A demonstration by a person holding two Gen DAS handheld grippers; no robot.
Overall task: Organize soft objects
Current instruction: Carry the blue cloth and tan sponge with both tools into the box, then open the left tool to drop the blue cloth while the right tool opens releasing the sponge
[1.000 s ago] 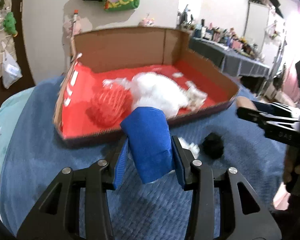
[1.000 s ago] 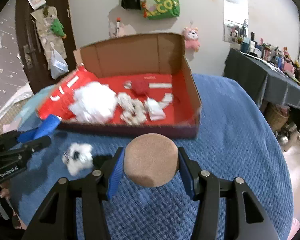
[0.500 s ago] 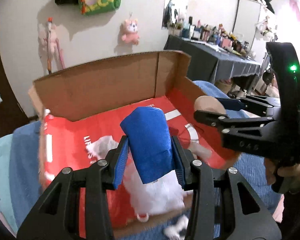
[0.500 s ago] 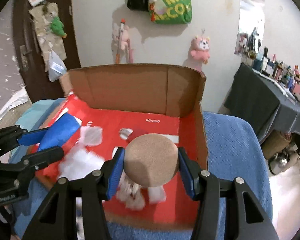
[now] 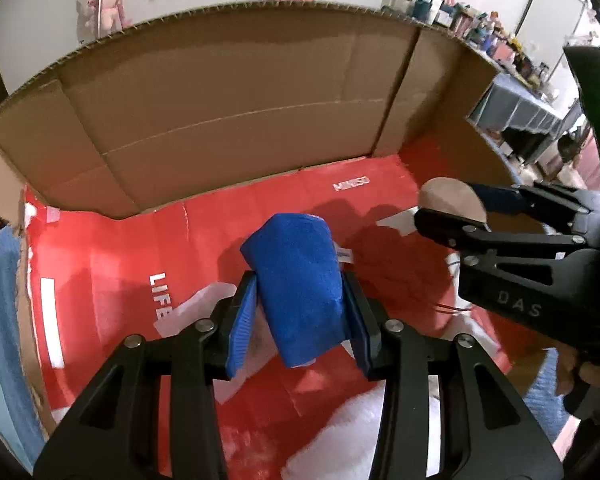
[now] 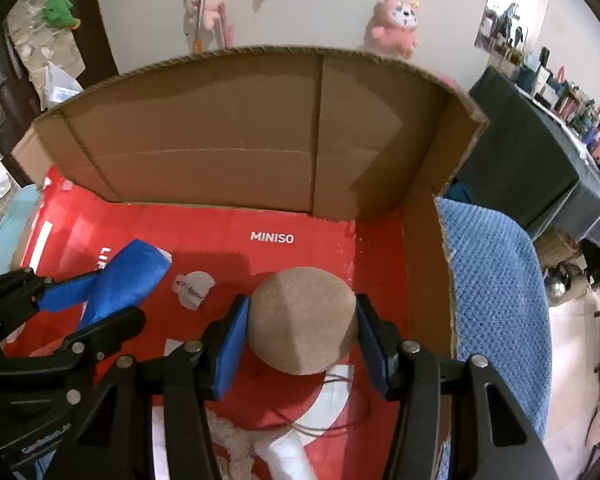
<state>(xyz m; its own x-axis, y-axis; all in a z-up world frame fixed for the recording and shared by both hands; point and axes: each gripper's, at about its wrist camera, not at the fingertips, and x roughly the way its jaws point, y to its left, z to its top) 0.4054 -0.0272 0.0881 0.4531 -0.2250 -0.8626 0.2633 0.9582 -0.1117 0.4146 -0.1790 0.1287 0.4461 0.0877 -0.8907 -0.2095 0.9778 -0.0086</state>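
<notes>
My left gripper (image 5: pixel 298 322) is shut on a blue soft roll (image 5: pixel 298 280), held over the red floor of a cardboard box (image 5: pixel 228 92). In the right wrist view the same blue roll (image 6: pixel 126 280) shows at the left between black fingers. My right gripper (image 6: pixel 300 338) is shut on a round tan soft ball (image 6: pixel 302 320), also above the box floor (image 6: pixel 300 232). The left wrist view shows the right gripper (image 5: pixel 456 212) at the right with the tan ball (image 5: pixel 450 200) in its tips. White fluffy items (image 5: pixel 340 436) lie low in the box, partly hidden by the fingers.
The box's tall brown back wall (image 6: pixel 220 140) and right wall (image 6: pixel 424 216) rise close ahead. A blue knitted blanket (image 6: pixel 496 292) covers the surface right of the box. A dark-draped cluttered table (image 6: pixel 540 152) stands at the right. Pink plush toys (image 6: pixel 394 22) hang on the wall.
Both grippers have travelled forward from over the blue blanket to above the box's red floor, each still holding its object. The box's back wall now fills much of both views.
</notes>
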